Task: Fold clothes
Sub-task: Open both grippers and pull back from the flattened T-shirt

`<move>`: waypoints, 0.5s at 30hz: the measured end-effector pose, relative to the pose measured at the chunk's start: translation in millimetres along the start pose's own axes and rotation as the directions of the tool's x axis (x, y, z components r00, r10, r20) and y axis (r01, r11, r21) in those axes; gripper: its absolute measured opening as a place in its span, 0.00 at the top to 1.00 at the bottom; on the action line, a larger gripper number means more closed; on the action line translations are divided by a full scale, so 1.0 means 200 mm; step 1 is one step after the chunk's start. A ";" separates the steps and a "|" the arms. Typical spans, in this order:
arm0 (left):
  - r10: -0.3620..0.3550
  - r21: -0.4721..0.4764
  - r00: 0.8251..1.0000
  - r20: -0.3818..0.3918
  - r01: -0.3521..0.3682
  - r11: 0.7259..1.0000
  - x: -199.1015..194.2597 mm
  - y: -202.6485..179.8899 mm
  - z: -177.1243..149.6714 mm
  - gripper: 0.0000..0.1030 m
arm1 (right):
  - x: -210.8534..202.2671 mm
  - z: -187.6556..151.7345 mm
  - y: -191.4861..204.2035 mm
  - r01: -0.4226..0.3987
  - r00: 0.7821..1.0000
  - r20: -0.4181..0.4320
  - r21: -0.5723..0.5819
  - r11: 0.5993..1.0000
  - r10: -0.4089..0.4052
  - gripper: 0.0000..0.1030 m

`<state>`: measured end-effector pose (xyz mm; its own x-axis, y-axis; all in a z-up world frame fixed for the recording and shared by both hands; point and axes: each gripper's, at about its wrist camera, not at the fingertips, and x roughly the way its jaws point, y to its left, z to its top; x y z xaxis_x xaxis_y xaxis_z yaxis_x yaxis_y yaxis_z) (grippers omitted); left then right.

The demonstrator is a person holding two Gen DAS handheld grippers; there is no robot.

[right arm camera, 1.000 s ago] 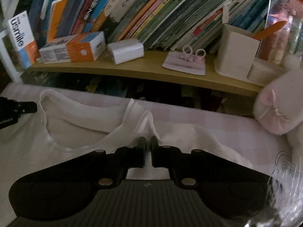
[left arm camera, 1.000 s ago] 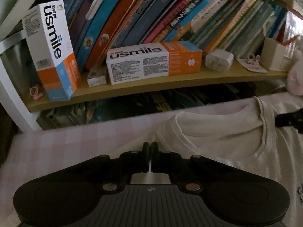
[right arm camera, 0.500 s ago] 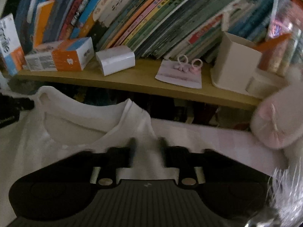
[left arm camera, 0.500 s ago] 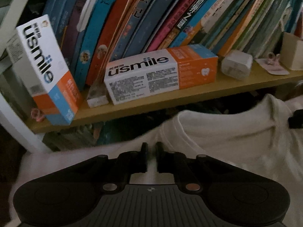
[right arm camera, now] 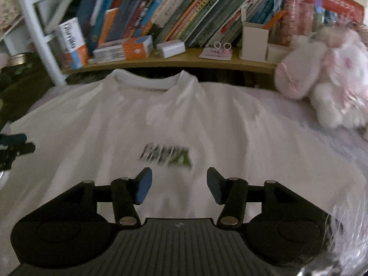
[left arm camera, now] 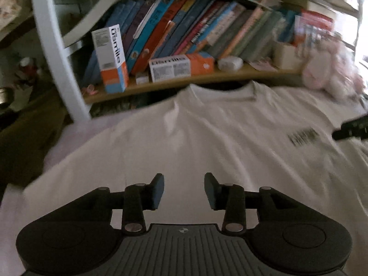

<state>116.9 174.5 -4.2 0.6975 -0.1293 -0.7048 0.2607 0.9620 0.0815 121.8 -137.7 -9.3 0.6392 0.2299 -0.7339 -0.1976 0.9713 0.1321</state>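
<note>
Left wrist view
Left gripper (left arm camera: 184, 189): your jaws are parting, with nothing between the pads; only shirt fabric shows below the gap.
T-shirt (left arm camera: 207, 142): white, spread face up across the bed, collar toward the shelf, its dark chest print blurred at the right.
Right gripper (left arm camera: 352, 130): you see just its dark tip at the right edge, over the shirt; its jaws cannot be read from here.
Shelf (left arm camera: 184, 80): wooden board past the collar, carrying a row of leaning books (left arm camera: 195, 30).
Upright box (left arm camera: 112, 57): white and orange, standing at the shelf's left end.
Lying box (left arm camera: 181, 66): same colours, flat on the shelf, just right of the upright one.

Right wrist view
Right gripper (right arm camera: 177, 185): your jaws are widening and hold nothing; the blue-faced pads stand apart above the shirt.
T-shirt (right arm camera: 161, 119): fills the middle of the view, its print just beyond your fingertips.
Plush toy (right arm camera: 326, 76): pink and white, on the bed at the right, beside the shirt's shoulder.
Pen holder (right arm camera: 254, 41): white, open-topped, on the shelf near the toy.
Left gripper (right arm camera: 13, 147): dark shape at the left edge, blurred.
</note>
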 end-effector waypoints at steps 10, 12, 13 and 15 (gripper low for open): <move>0.003 -0.102 0.998 -0.056 -0.009 0.995 -0.38 -0.09 -0.33 0.46 | -0.43 -0.39 0.10 0.054 0.998 -0.020 0.068 0.996 -0.053 0.44; 0.003 -0.124 0.998 -0.060 -0.011 0.992 -0.42 -0.10 -0.36 0.43 | -0.49 -0.46 0.11 0.070 0.997 -0.036 0.092 0.993 -0.067 0.44; 0.004 -0.134 0.998 -0.061 -0.012 0.991 -0.43 -0.10 -0.38 0.41 | -0.51 -0.50 0.12 0.075 0.996 -0.047 0.104 0.992 -0.070 0.44; 0.004 -0.156 0.998 -0.065 -0.014 0.988 -0.47 -0.11 -0.41 0.40 | -0.54 -0.55 0.15 0.083 0.995 -0.063 0.113 0.990 -0.077 0.43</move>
<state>-9.4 184.9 1.9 0.6537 -0.1097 -0.7488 0.1435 0.9895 -0.0196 -34.1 -140.3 0.6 0.6045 0.1504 -0.7823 -0.0588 0.9878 0.1445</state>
